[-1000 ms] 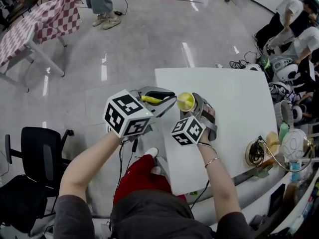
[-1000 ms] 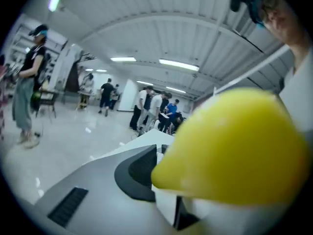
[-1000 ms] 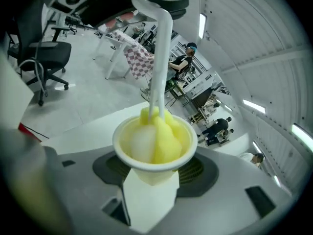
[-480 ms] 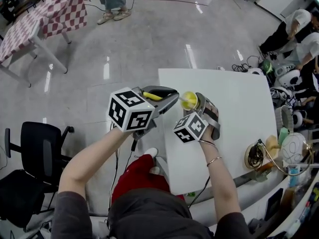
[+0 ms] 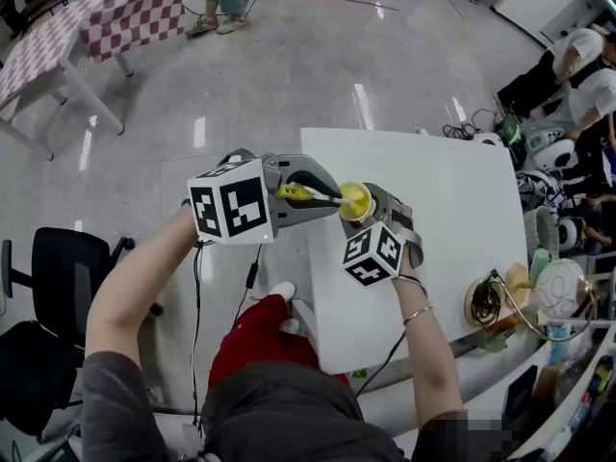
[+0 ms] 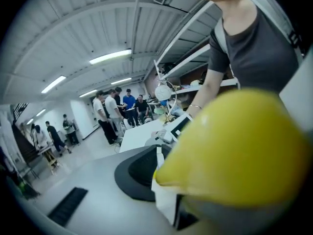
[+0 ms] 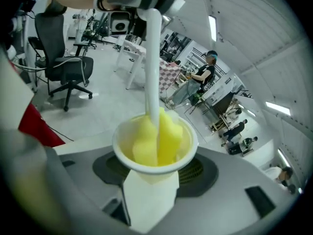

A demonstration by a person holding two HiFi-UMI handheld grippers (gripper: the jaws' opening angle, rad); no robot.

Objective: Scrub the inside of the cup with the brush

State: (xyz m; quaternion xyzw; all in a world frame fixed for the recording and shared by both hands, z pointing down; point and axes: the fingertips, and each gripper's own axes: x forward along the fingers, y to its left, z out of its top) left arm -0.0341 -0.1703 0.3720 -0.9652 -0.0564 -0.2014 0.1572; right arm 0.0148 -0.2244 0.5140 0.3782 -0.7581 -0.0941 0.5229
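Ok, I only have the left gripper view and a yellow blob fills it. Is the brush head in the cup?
Observer: Yes, the right gripper view shows the brush's yellow sponge head inside the cup.
Operator: What's holding the cup?
Observer: The right gripper, jaws closed on its sides.
Operator: Where over the table?
Observer: Head view puts it by the white table's left edge.
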